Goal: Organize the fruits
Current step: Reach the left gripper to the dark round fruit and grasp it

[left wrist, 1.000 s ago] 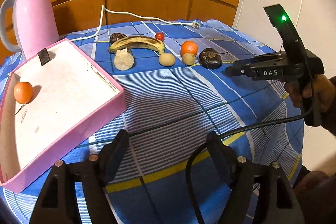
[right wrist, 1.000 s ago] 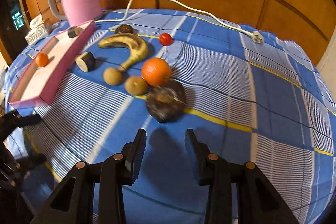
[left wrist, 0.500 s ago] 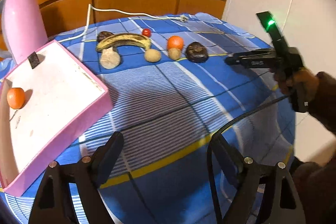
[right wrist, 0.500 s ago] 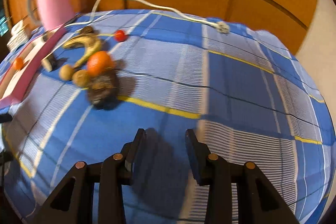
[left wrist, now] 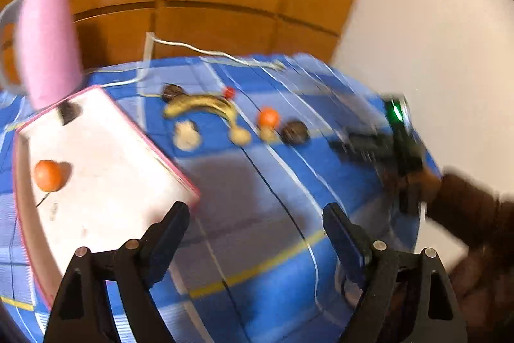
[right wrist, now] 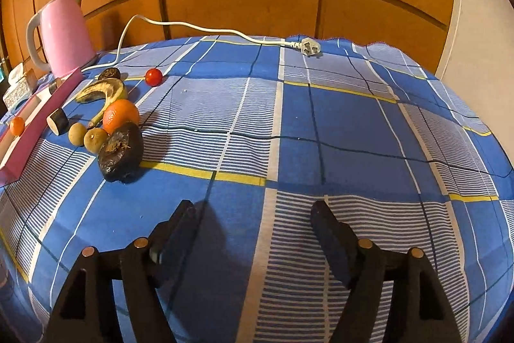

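A pink tray [left wrist: 106, 169] lies at the left and holds one small orange [left wrist: 48, 175] and a dark piece [left wrist: 69, 113]. On the blue checked cloth lie a banana [right wrist: 102, 90], an orange [right wrist: 121, 114], a dark wrinkled fruit [right wrist: 120, 151], two small brown fruits [right wrist: 94, 137], a cut pale piece [right wrist: 57, 121], a cherry tomato [right wrist: 153, 76] and another dark fruit [right wrist: 109, 74]. My left gripper [left wrist: 255, 233] is open and empty, near the tray's corner. My right gripper [right wrist: 253, 230] is open and empty, right of the dark fruit; it also shows in the left wrist view [left wrist: 337, 147].
A pink kettle [right wrist: 66, 34] stands at the back left behind the tray. Its white cord and plug [right wrist: 308, 46] run across the far side of the cloth. Wooden panels stand behind the table, a white wall at the right.
My right gripper has opened wider and swung right, so the fruits sit at the left of its view. My left gripper has opened wider and moved; its view is blurred.
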Demonstrator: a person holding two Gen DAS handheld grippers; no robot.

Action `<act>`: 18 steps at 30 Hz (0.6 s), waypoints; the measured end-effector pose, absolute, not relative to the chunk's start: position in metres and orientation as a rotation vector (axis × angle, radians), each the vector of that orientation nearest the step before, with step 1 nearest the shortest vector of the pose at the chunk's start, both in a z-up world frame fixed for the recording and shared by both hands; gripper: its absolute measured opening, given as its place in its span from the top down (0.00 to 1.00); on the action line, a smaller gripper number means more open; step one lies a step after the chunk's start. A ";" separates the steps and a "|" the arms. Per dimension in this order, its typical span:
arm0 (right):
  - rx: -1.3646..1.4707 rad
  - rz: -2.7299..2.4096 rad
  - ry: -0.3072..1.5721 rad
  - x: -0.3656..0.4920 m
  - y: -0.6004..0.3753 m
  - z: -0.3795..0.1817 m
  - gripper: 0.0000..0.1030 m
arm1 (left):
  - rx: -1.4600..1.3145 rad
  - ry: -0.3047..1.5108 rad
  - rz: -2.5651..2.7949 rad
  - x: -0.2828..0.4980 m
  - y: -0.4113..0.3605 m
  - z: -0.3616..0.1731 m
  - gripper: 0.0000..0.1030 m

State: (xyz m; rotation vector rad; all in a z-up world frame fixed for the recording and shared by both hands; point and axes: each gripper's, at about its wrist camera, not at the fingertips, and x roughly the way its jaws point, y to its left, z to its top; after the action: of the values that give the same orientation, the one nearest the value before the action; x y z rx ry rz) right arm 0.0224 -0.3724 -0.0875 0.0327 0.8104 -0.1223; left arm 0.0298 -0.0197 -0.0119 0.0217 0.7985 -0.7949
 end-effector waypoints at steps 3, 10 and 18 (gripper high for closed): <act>0.036 -0.121 0.803 0.021 -0.372 -0.088 0.26 | -0.057 0.809 -0.750 0.042 -0.018 -0.009 0.27; 0.042 -0.121 0.788 0.019 -0.373 -0.088 0.26 | 0.020 0.848 -0.746 0.048 -0.057 -0.010 0.45; 0.045 -0.120 0.778 0.017 -0.373 -0.089 0.26 | 0.115 0.861 -0.761 0.056 -0.118 -0.008 0.45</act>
State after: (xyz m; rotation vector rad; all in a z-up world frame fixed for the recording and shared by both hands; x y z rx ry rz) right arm 0.0171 -0.3734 -0.0890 0.0450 0.7777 -0.1204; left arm 0.0564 -0.1176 -0.0084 0.1149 0.8613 -0.7612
